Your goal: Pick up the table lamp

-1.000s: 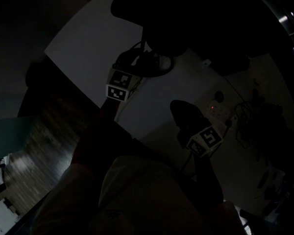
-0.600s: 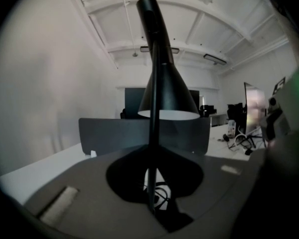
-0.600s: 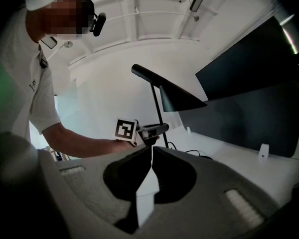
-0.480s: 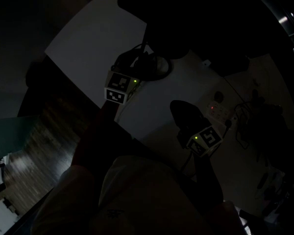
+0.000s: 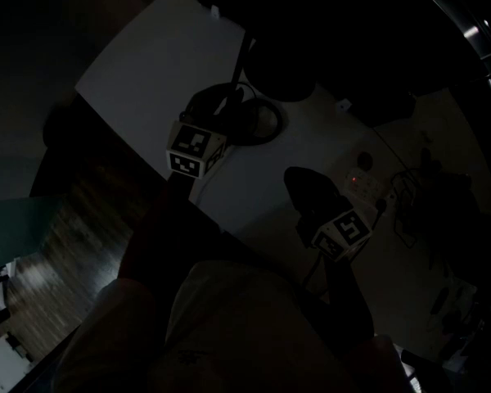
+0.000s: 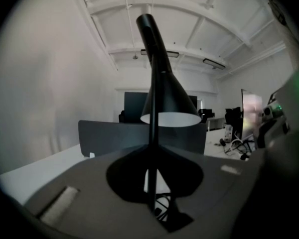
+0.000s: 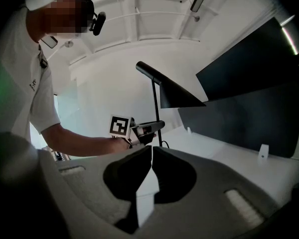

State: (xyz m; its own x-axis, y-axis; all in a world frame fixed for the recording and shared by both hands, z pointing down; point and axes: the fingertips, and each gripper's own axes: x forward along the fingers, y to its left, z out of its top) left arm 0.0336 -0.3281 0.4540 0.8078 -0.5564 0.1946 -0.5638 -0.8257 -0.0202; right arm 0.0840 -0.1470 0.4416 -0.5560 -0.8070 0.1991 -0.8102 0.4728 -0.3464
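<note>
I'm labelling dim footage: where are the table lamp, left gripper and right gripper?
table lamp [image 6: 170, 101]: left gripper view, on its shade.
left gripper [image 7: 159, 125]: right gripper view, at its fingertips.
right gripper [image 7: 150, 151]: right gripper view, between its fingertips.

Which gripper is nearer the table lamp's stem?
Left. The left gripper has its jaws closed on the stem of the table lamp. The right gripper sits apart from it, jaws together and empty.

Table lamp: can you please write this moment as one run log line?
left gripper: shut on table lamp stem | right gripper: shut, empty, away from lamp | lamp: upright
</note>
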